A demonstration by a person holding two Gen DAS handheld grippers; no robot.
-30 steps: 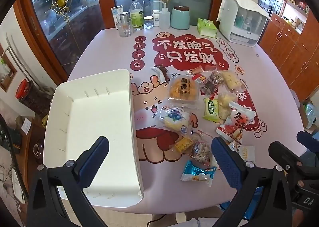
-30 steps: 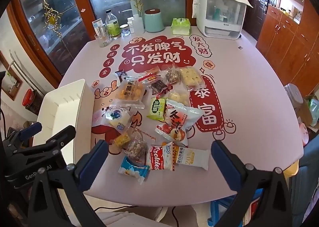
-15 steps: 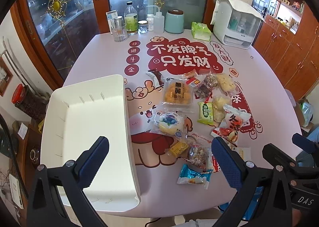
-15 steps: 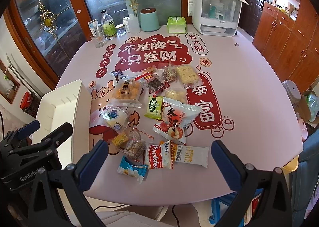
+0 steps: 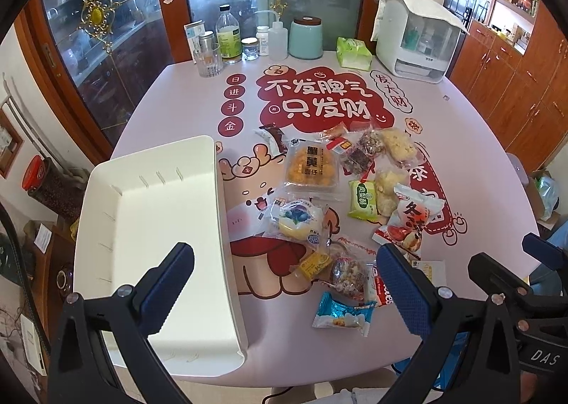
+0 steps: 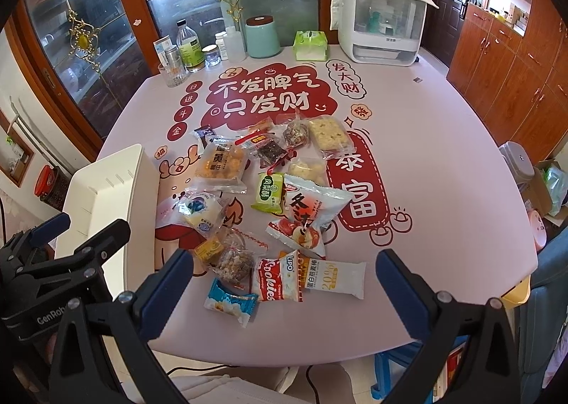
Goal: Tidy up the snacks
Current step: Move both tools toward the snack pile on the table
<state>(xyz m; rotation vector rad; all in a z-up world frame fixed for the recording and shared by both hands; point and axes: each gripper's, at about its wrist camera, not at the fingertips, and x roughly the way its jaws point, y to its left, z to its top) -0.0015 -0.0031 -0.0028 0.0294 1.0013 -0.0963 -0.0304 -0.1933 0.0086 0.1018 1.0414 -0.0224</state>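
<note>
Several wrapped snacks lie in a loose pile at the table's middle: a yellow pastry pack (image 5: 311, 165) (image 6: 220, 163), a blueberry bun (image 5: 296, 220) (image 6: 200, 209), a red-and-white bag (image 5: 411, 217) (image 6: 307, 214), a blue packet (image 5: 342, 313) (image 6: 230, 303) and a white bar (image 6: 333, 278). An empty white tray (image 5: 152, 226) (image 6: 103, 191) sits at the table's left front. My left gripper (image 5: 284, 283) is open and empty, held above the tray's right edge. My right gripper (image 6: 284, 283) is open and empty, above the front snacks.
Bottles, a glass (image 5: 209, 58), a teal canister (image 5: 305, 37), a green tissue pack (image 5: 353, 53) and a white appliance (image 5: 413, 38) stand along the table's far edge. The table's front edge (image 6: 284, 350) is just below both grippers. Wooden cabinets stand at right.
Both grippers have risen and drawn back a little, so the table looks smaller. Their jaws stay open. Snacks and tray have not moved.
</note>
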